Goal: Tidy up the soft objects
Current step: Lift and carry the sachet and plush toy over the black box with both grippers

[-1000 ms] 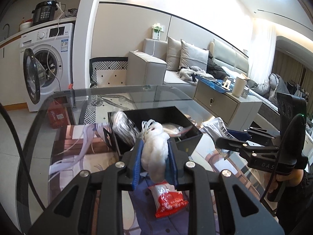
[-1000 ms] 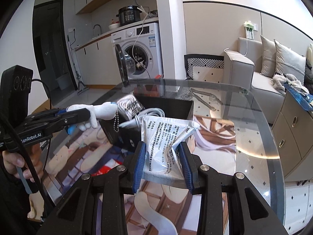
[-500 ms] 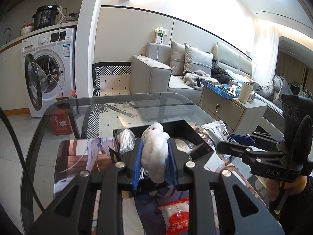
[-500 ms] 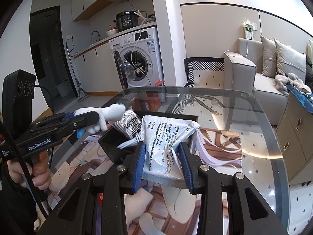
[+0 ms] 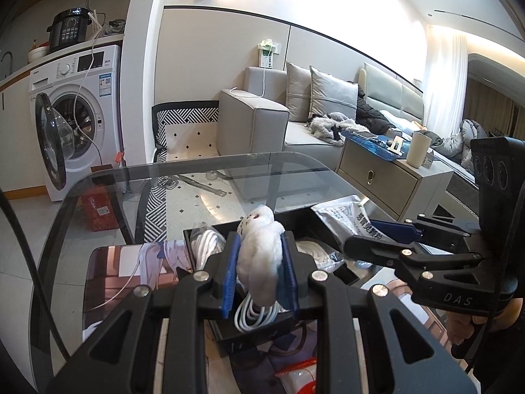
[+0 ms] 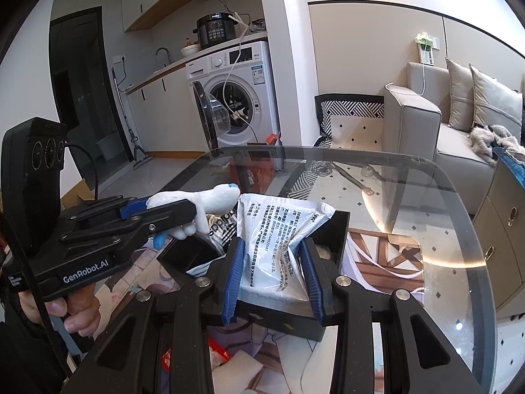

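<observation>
We work over a round glass table (image 6: 436,216) that carries a black open box (image 6: 338,226) near its middle. The box holds a coiled white cable (image 5: 252,317) and a clear bag printed with black letters (image 6: 223,229).

The right gripper (image 6: 272,275) is clamped on a white printed pouch (image 6: 279,233); its blue pads (image 6: 234,275) press both sides of the pouch, which stands upright above the box. In the left wrist view the same pouch (image 5: 347,220) juts from that gripper (image 5: 370,229) over the right part of the box.

The left gripper (image 5: 259,272) is clenched on a small white plush toy (image 5: 261,256), head forward, above the near edge of the box. In the right wrist view the toy (image 6: 200,203) hangs over the left side of the box, held by that gripper (image 6: 157,213).

A red and white packet (image 5: 302,374) lies on the table, just in front of the box.
</observation>
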The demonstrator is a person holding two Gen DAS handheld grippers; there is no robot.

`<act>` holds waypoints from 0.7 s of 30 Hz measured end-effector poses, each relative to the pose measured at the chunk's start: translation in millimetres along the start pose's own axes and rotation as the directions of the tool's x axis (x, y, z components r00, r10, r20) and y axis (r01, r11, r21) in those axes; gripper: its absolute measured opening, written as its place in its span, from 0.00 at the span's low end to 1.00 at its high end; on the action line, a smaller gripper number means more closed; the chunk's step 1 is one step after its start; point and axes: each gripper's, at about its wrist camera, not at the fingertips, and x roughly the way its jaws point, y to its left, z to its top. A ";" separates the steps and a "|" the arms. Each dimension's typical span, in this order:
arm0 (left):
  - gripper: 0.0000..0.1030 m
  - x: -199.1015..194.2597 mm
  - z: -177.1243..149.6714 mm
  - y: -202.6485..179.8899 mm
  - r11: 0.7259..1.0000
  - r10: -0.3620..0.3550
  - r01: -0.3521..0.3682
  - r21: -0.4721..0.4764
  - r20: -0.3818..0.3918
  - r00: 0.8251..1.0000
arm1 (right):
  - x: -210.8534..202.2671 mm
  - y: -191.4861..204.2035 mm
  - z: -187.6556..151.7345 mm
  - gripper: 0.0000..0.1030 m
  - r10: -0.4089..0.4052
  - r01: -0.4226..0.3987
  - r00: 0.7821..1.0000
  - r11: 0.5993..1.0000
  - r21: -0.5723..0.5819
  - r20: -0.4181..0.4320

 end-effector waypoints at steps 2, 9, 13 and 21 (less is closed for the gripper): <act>0.23 4.0 1.9 1.1 1.000 0.002 -0.002 0.002 0.000 1.000 | 3.4 -1.1 1.1 0.34 -0.002 0.003 1.000 1.000 0.005 -0.003; 0.23 21.1 4.5 2.4 1.000 -0.006 0.006 0.015 -0.013 1.000 | 20.9 -8.1 5.4 0.34 -0.015 0.016 1.000 1.000 0.026 -0.025; 0.23 30.2 0.5 2.1 1.000 -0.006 0.007 0.017 -0.026 1.000 | 32.8 -11.1 6.1 0.34 -0.021 0.022 0.999 0.999 0.036 -0.040; 0.23 46.1 -9.5 1.7 1.000 -0.008 0.009 0.019 -0.064 0.998 | 54.4 -14.2 3.8 0.34 -0.043 0.046 0.996 0.998 0.032 -0.083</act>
